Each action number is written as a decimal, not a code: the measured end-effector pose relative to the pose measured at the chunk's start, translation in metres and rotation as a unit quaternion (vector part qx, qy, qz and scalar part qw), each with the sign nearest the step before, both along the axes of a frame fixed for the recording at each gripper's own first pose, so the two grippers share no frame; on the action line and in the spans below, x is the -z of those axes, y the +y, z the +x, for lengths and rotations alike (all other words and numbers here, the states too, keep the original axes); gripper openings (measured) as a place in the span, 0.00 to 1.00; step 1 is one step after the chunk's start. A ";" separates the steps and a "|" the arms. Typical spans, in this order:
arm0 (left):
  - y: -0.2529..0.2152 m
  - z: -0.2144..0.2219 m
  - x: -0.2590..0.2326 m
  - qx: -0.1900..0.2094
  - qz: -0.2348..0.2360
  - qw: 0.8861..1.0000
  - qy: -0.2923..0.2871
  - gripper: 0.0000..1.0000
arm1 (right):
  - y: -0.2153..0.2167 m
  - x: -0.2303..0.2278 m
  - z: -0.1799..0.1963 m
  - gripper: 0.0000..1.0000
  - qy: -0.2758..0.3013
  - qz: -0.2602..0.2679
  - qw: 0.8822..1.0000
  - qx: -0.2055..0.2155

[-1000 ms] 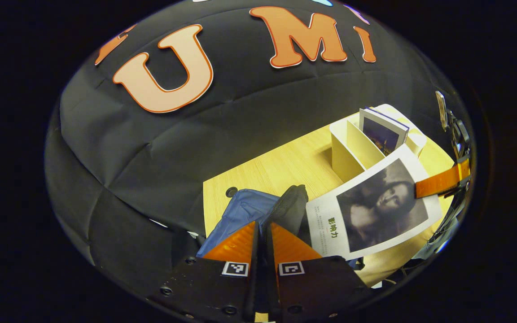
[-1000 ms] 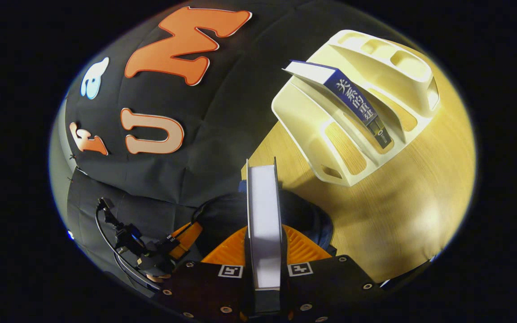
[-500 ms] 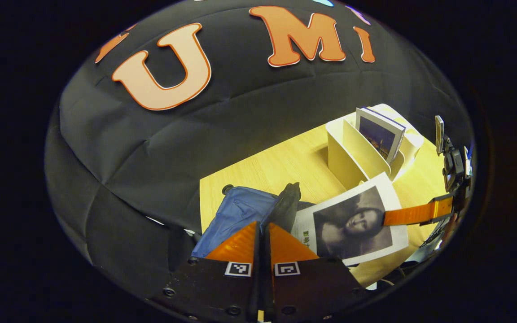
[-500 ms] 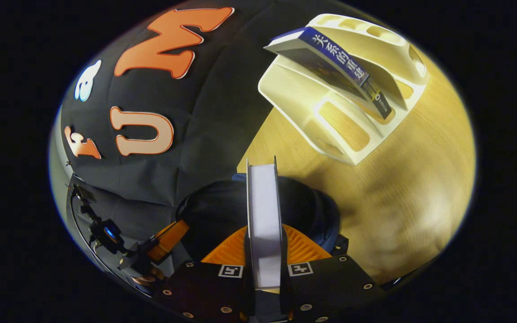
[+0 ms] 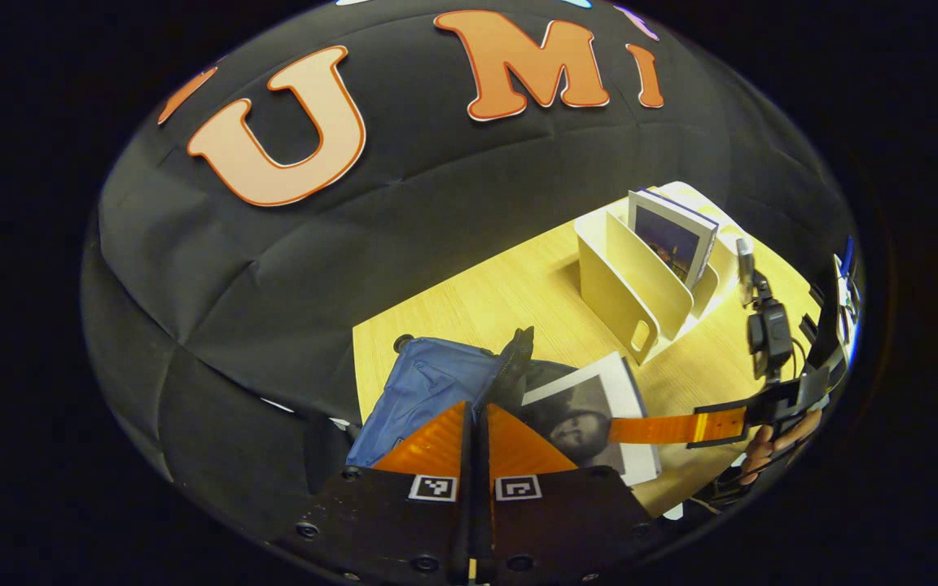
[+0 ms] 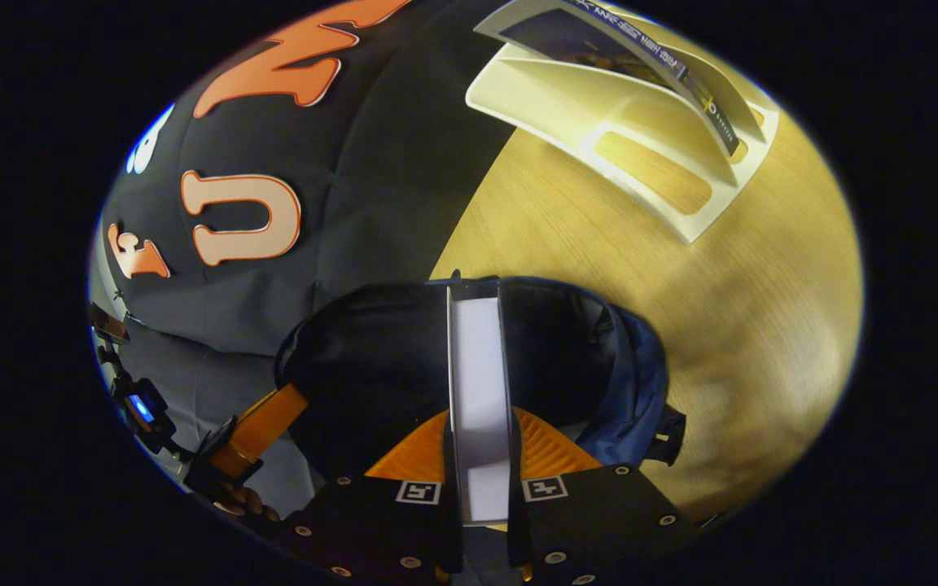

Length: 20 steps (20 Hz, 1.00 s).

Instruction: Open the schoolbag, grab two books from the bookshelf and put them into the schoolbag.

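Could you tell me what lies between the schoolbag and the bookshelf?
Bare wooden table separates schoolbag and bookshelf, seen in the right gripper view.

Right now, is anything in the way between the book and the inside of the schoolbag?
Nothing visible blocks it. The book, clamped in the right gripper, is edge-on right over the schoolbag, whose dark mouth gapes open. The left gripper pinches the bag's edge off to one side, clear of the book's path.

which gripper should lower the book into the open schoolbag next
Right. The right gripper already clamps the book just above the schoolbag mouth. The left gripper has its jaws shut on the bag's edge, likely holding it open.
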<state>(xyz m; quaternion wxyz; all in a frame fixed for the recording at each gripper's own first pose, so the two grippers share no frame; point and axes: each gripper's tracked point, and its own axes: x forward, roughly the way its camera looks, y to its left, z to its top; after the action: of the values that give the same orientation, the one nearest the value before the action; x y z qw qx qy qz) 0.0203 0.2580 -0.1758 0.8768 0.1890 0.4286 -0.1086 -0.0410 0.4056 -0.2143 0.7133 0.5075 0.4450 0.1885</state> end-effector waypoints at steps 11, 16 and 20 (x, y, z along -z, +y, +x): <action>-0.009 -0.010 0.005 0.034 0.019 0.999 0.012 0.03 | 0.034 0.024 0.032 0.22 0.020 0.055 0.997 0.048; -0.019 -0.020 0.013 0.046 0.010 0.999 0.025 0.03 | 0.053 0.031 0.031 0.23 0.010 0.041 0.999 0.032; -0.021 -0.021 0.017 0.037 -0.003 0.999 0.030 0.03 | 0.066 0.044 0.016 0.37 0.043 0.013 0.998 -0.035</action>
<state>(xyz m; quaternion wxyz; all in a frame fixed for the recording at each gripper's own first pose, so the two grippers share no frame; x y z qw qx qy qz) -0.0005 0.2373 -0.1926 0.8595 0.1991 0.4470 -0.1478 -0.0248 0.4720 -0.2584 0.6799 0.5089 0.4897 0.1975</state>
